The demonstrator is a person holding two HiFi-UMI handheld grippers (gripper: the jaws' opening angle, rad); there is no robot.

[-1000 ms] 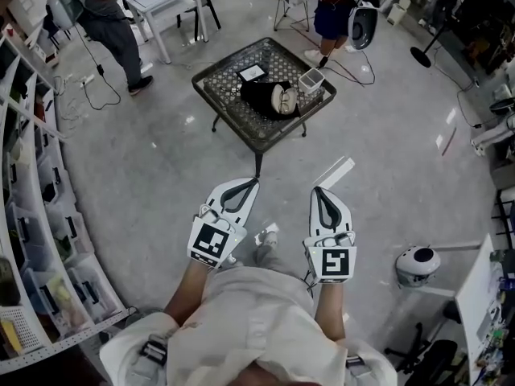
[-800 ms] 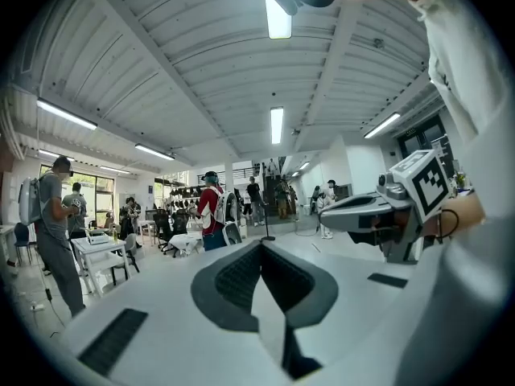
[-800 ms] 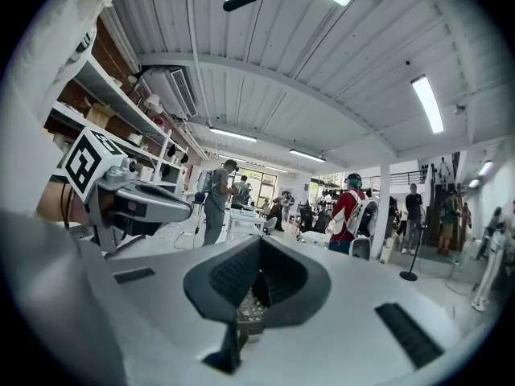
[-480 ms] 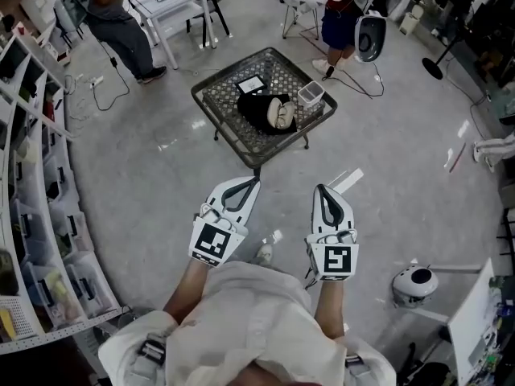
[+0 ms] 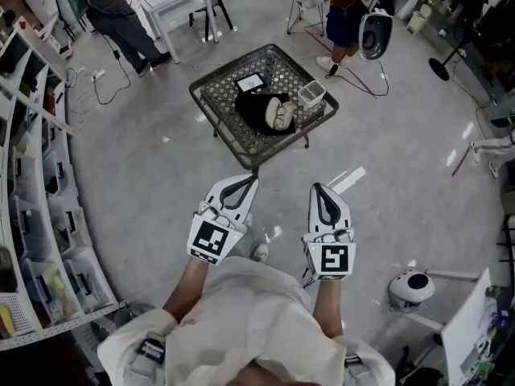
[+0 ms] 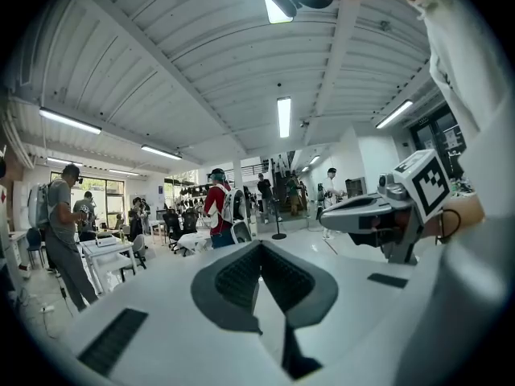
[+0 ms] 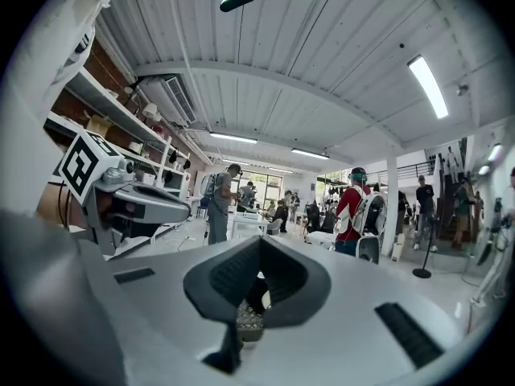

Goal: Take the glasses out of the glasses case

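Left hand-held gripper (image 5: 248, 182) and right hand-held gripper (image 5: 319, 191): jaws together, empty (held side by side). Glasses case (image 5: 259, 108) on tabletop (image 5: 211, 95) at 12 o'clock.

**Both grippers held level and side by side, jaws closed and empty.**

The left gripper (image 5: 252, 180) and the right gripper (image 5: 316, 189) extend forward from the torso (image 5: 249, 324). They are apart and roughly parallel, with the left one angled slightly inward. Each gripper view shows its own jaws together at the tips, with nothing between the pads (image 6: 233, 282). The left marker cube (image 5: 211, 240) and the right marker cube (image 5: 333, 260) sit at the rear of their grippers. Both bare forearms (image 5: 187, 286) are tucked close to the body with the elbows bent.
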